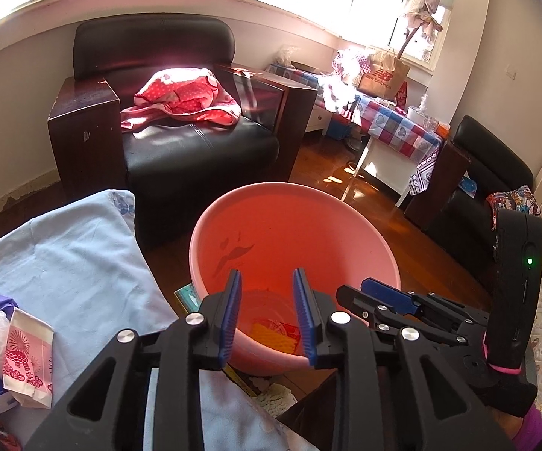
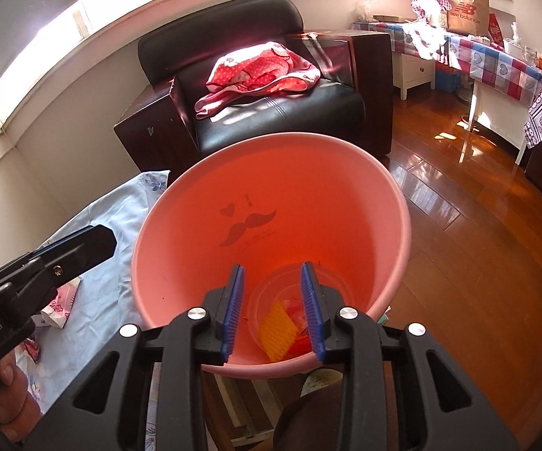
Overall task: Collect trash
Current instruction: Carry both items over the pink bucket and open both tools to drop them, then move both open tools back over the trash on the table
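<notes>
Left wrist view: the left claw (image 1: pixel 267 315) hangs parted and empty over the near rim of the pink bin (image 1: pixel 346 210). A yellow wrapper (image 1: pixel 274 336) lies on the bin's bottom. A pink packet (image 1: pixel 26 360) rests on the blue cloth (image 1: pixel 75 248) to the left.

Right wrist view: the right claw (image 2: pixel 274 312) is parted and empty above the bin (image 2: pixel 180 206), with the wrapper (image 2: pixel 276 329) between its fingers. The left claw (image 2: pixel 82 250) is beside the bin, its gap hidden.

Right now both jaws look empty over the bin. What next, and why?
Probably swing the left gripper left to the pink packet on the blue cloth. Both sets of jaws stand open and empty above the bin, wrappers already lie inside, and the packet remains out.
</notes>
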`<move>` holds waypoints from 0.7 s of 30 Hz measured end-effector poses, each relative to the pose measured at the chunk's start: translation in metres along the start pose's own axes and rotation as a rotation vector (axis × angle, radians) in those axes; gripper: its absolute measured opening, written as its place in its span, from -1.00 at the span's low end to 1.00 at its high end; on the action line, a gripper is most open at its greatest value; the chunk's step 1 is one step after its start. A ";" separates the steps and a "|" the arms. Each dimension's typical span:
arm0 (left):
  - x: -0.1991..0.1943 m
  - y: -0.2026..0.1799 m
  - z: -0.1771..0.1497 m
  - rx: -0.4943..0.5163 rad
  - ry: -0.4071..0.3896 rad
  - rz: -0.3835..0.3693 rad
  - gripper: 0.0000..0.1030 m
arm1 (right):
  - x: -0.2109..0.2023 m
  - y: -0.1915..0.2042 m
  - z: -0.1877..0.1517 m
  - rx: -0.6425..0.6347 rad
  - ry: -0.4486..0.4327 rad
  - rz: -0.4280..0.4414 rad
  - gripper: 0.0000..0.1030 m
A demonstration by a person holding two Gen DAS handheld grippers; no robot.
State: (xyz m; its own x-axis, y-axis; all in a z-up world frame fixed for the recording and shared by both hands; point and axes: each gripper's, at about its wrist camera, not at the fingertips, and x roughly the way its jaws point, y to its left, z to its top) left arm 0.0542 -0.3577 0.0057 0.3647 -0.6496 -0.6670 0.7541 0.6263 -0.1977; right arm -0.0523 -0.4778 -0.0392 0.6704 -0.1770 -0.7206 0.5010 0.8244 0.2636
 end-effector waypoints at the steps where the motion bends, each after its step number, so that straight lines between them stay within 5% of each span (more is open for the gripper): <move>1: -0.004 0.001 0.000 0.006 -0.009 0.006 -0.30 | -0.001 0.001 0.001 -0.003 -0.006 -0.001 -0.38; 5: -0.022 0.006 -0.001 0.017 -0.037 0.035 -0.07 | -0.010 0.010 0.003 -0.019 -0.040 -0.010 -0.38; 21: -0.109 0.080 -0.026 -0.122 -0.141 0.213 0.04 | -0.036 0.085 -0.003 -0.142 -0.104 0.118 -0.38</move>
State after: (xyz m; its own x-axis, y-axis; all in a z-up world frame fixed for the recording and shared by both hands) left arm 0.0604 -0.2260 0.0441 0.5868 -0.5463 -0.5977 0.5844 0.7966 -0.1545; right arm -0.0355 -0.3992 0.0071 0.7763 -0.1230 -0.6183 0.3382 0.9090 0.2437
